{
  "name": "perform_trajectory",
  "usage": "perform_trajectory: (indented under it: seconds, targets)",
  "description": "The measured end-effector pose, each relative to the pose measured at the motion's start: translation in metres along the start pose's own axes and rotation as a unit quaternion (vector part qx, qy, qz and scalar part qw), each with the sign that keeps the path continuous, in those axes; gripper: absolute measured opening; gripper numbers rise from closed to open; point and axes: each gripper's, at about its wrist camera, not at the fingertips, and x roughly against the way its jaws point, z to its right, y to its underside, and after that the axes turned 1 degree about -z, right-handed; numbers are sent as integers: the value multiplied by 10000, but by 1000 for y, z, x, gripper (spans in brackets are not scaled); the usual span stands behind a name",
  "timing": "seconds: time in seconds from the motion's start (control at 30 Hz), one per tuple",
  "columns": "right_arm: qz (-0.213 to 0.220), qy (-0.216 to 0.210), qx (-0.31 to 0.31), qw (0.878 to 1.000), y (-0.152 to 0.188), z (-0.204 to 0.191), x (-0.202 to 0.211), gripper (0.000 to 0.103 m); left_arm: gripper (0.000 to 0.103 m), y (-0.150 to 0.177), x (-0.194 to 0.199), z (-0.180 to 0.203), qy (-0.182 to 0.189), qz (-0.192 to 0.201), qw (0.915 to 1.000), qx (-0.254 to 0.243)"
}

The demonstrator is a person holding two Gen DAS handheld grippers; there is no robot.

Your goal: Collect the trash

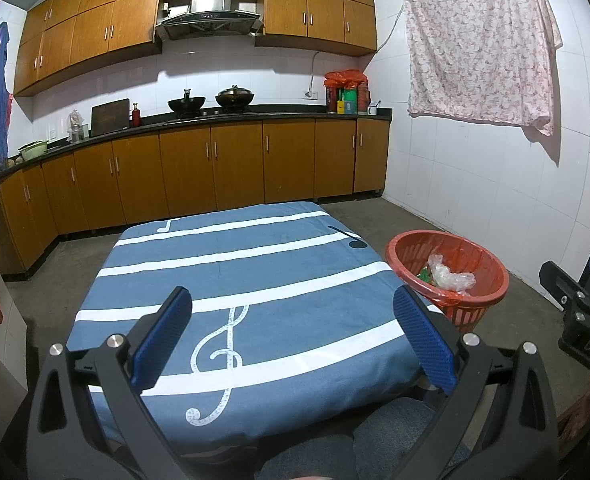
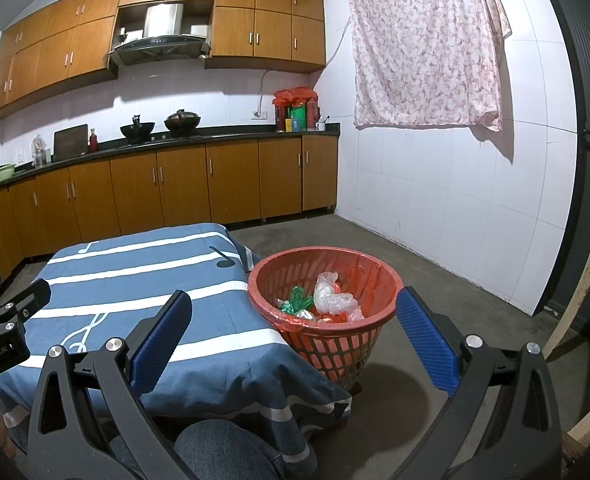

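Left gripper (image 1: 293, 304): blue-padded fingers (image 1: 163, 334) stood wide apart with nothing between them, held above the near part of the table
Right gripper (image 2: 293, 306): fingers (image 2: 425, 342) also spread wide and holding nothing, raised over the table's right edge and the basket
Table (image 1: 255, 264): covered in a blue cloth with white stripes, a treble clef and music notes
Basket (image 2: 375, 276): red, slatted, lined with a red bag, stood on the concrete floor touching the table's right side
Trash (image 2: 329, 296): crumpled clear plastic lay inside the basket, with a green wrapper (image 2: 295, 300) just beside it on the left
Person's knees (image 2: 223, 448): in blue jeans, just under the table's near edge
Kitchen counter (image 1: 255, 114): ran along the far wall with two woks on the stove
Floral cloth (image 1: 479, 44): hung on the white tiled wall at right, well above the basket
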Motion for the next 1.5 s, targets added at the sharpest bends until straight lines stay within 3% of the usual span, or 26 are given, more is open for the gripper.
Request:
perform_trajectory:
  seconds: [1.5]
  targets:
    - [-15, 2, -8, 10000, -1, 0, 2, 101, 99, 4, -3, 10, 1, -52, 10000, 60]
